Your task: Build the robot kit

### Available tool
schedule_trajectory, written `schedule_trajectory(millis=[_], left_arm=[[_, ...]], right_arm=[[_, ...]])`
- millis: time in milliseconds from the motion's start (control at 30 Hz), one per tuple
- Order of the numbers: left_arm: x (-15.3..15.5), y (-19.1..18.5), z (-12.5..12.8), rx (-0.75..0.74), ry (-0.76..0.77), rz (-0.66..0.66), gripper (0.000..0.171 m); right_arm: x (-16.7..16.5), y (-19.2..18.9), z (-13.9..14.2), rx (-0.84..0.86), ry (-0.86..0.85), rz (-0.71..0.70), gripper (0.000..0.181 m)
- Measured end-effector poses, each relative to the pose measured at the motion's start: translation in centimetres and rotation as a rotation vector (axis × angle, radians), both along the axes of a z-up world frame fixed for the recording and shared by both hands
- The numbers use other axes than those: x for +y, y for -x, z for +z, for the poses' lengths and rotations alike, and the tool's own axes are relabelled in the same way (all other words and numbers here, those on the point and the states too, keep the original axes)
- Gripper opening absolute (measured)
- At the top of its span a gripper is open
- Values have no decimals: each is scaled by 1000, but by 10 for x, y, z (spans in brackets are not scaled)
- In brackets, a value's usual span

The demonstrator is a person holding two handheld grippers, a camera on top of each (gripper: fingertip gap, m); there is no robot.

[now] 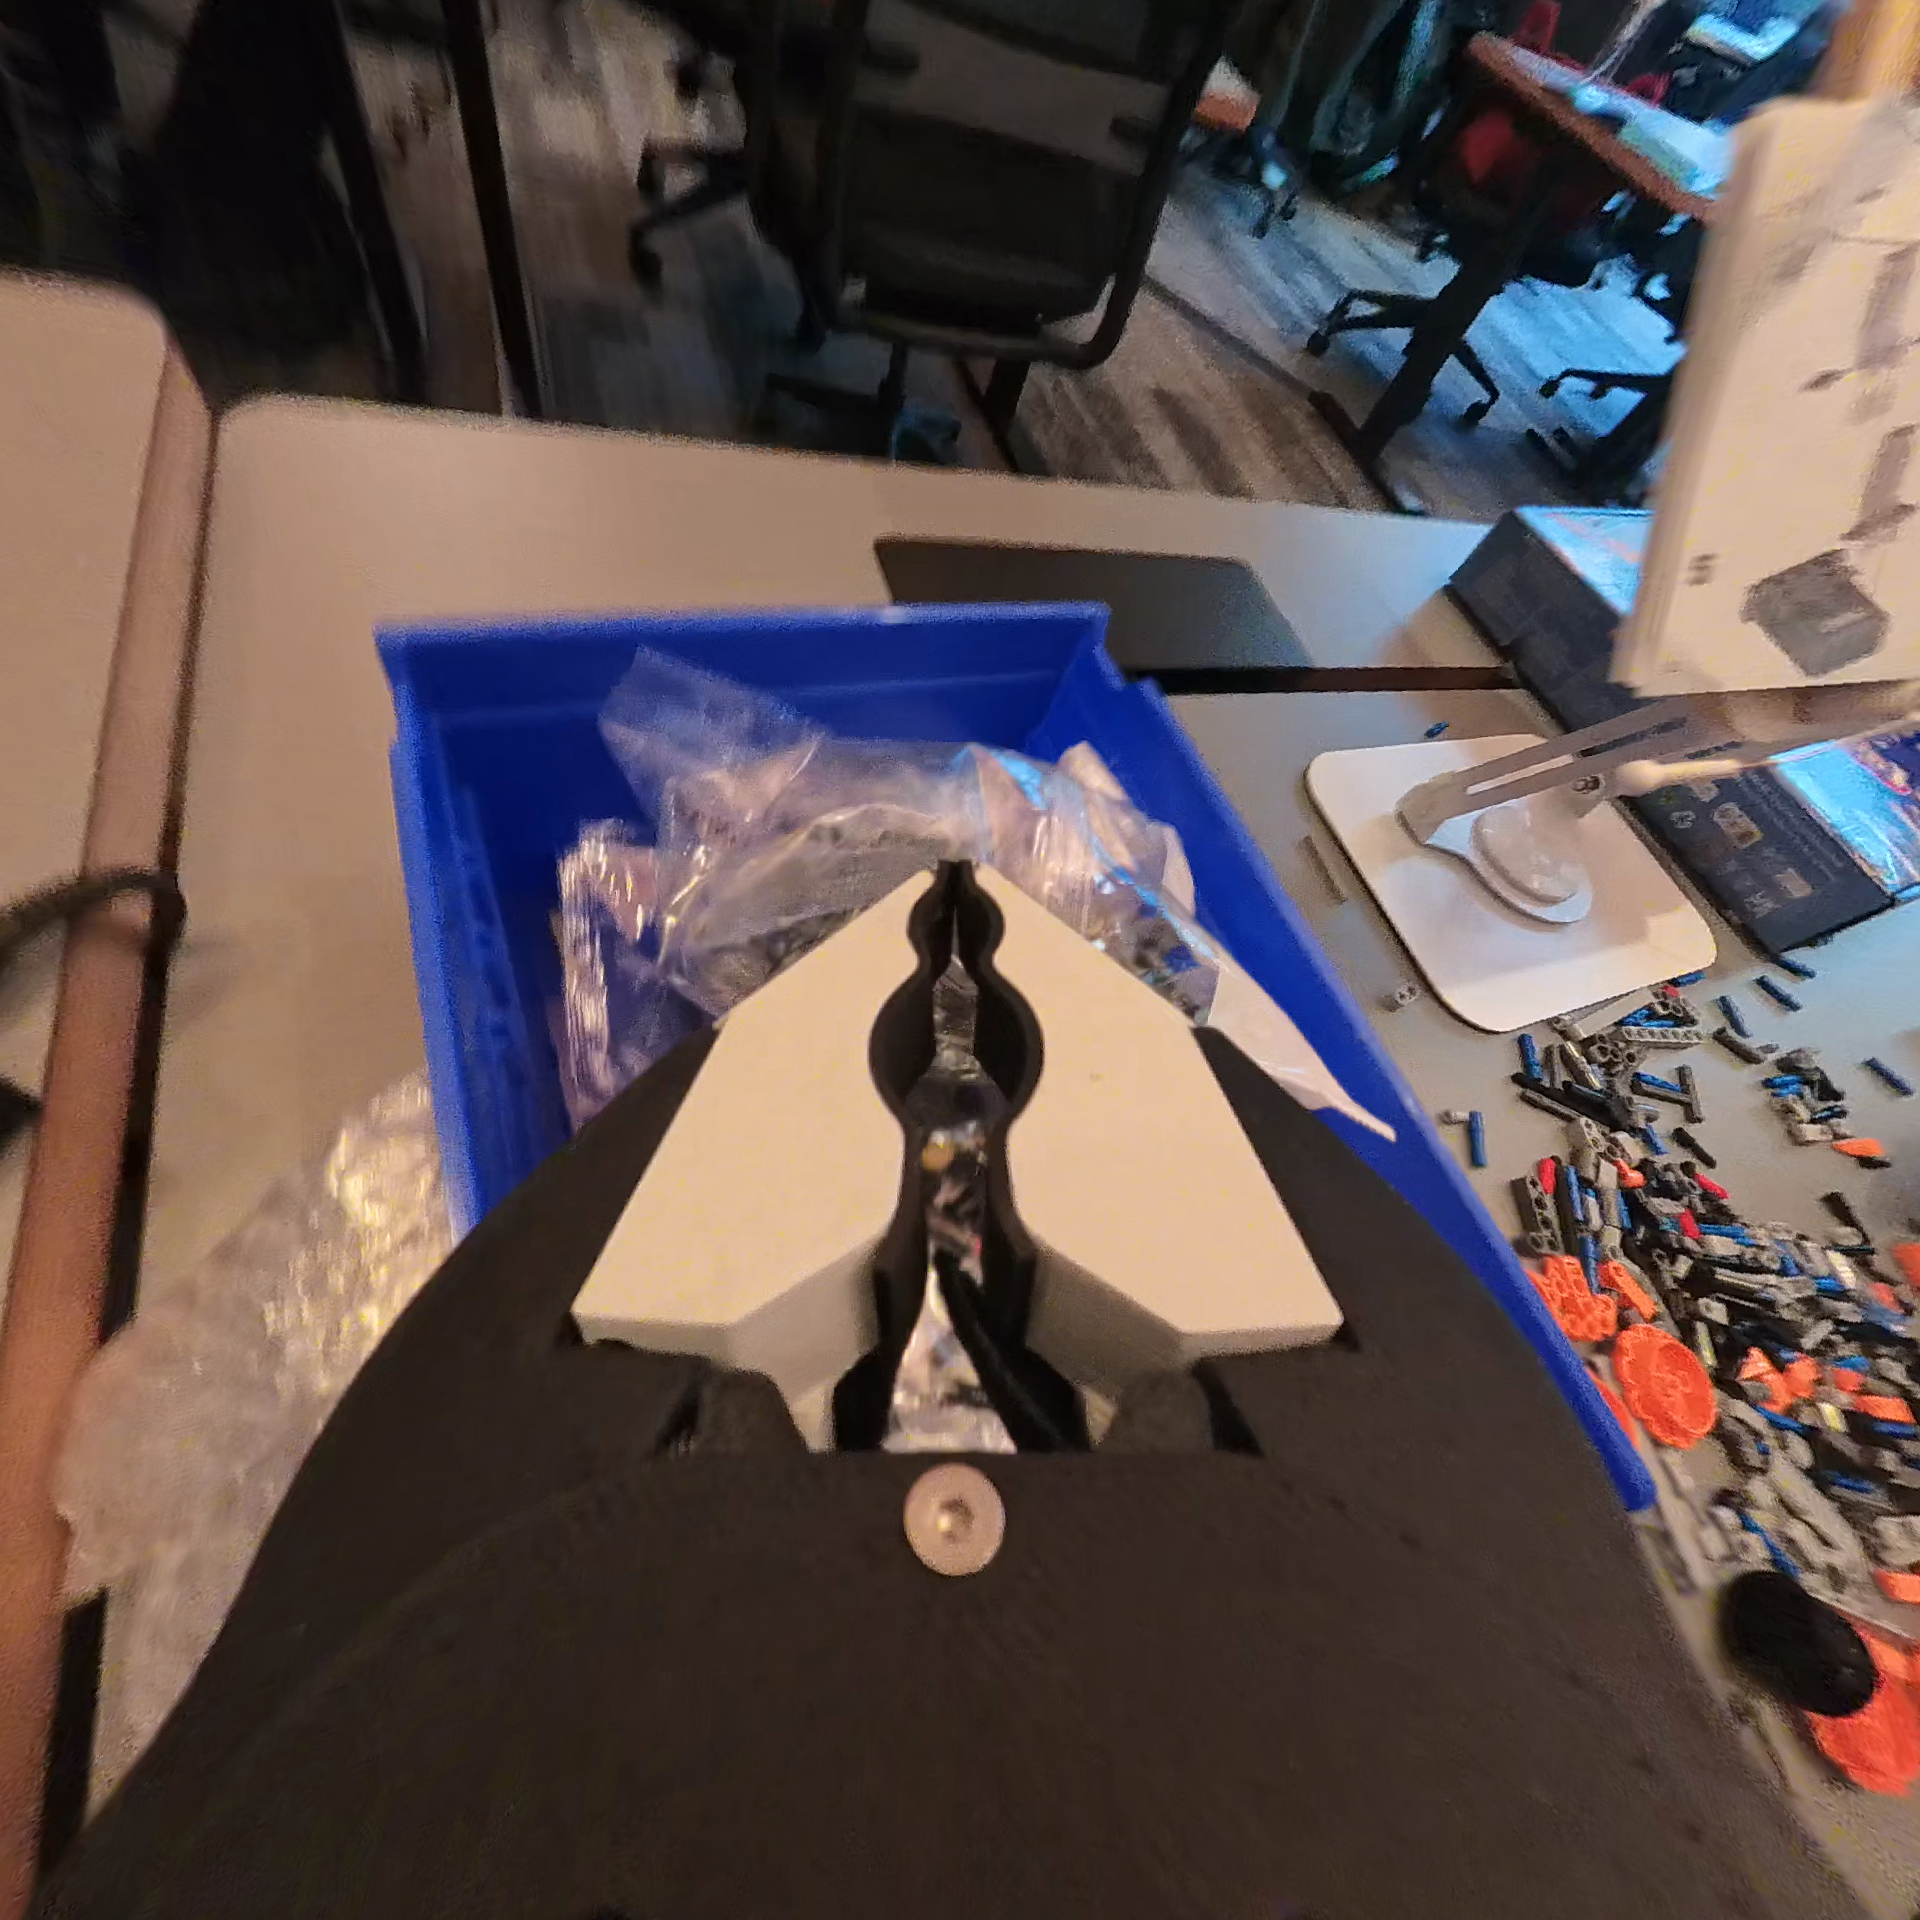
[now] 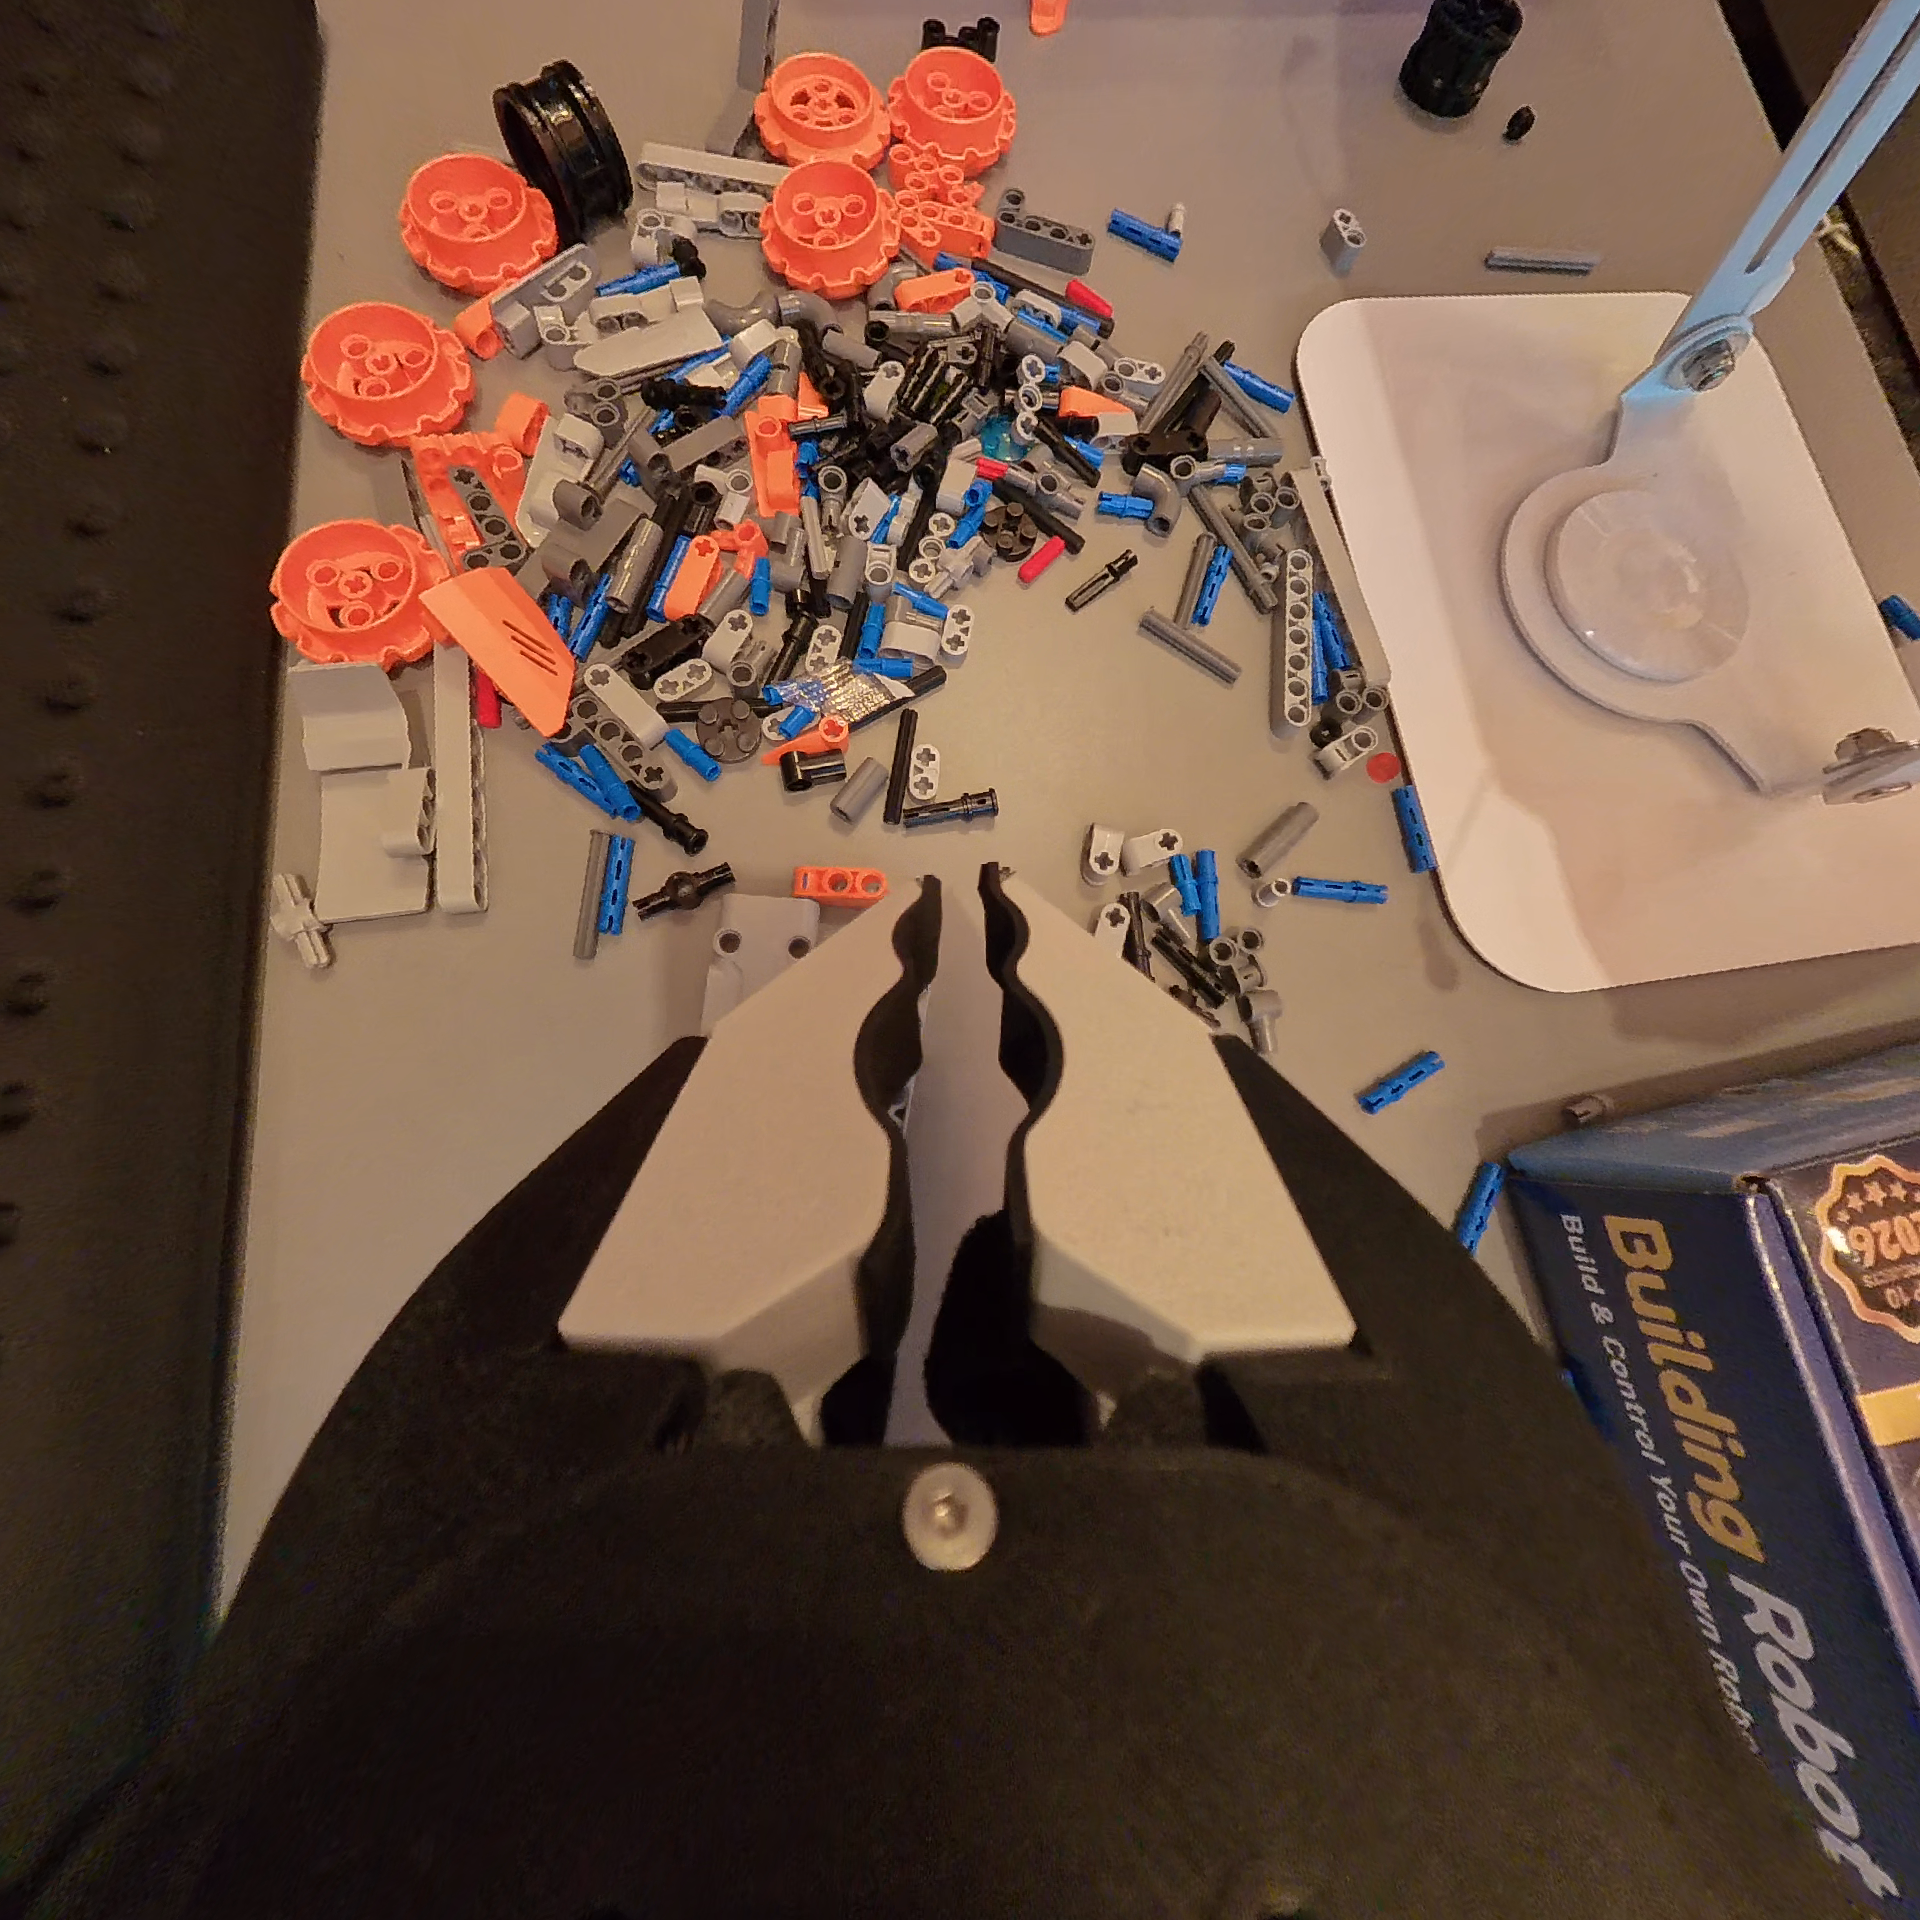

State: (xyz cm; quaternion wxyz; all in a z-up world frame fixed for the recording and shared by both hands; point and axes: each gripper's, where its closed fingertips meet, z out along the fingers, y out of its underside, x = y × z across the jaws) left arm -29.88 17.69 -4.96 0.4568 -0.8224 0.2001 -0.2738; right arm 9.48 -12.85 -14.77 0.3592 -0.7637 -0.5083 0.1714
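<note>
pinching a clear plastic bag [image 1: 831, 821] over the blue bin [image 1: 499, 707], left gripper [image 1: 954, 883]; right gripper [image 2: 961, 883] slightly spread above loose bricks [image 2: 831, 499]; printed dark blue box [image 2: 1704, 1455] near right.

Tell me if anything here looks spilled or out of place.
Yes. Small building pieces lie spilled in a loose heap across the grey table, none sorted. The blue bin holds only crumpled clear plastic bags, one pinched in the left hand-held gripper.
</note>
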Motion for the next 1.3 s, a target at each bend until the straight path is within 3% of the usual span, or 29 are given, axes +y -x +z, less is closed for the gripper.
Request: schedule_trajectory(millis=[267, 467, 733, 967, 1067, 1133, 1300], left_arm=[[-16, -25, 87, -97, -306, -192, 0], [-36, -15, 116, -233, -339, -314, 0], [-36, 27, 77, -222, -205, -219, 0], [-23, 76, 41, 58, -105, -46, 0], [-23, 86, 39, 130, -118, -53, 0], [-26, 83, 52, 101, -191, -88, 0], [-16, 96, 51, 139, -197, -32, 0]], right_arm=[[3, -2, -2, 13, 10, -13, 5], [3, -2, -2, 11, 14, -13, 5], [1, -1, -6, 4, 28, -2, 5], [4, -3, -6, 10, 30, -18, 6], [6, -5, -7, 12, 33, -29, 6], [7, -6, -8, 16, 36, -35, 5], [10, -7, -8, 27, 38, -46, 5]])
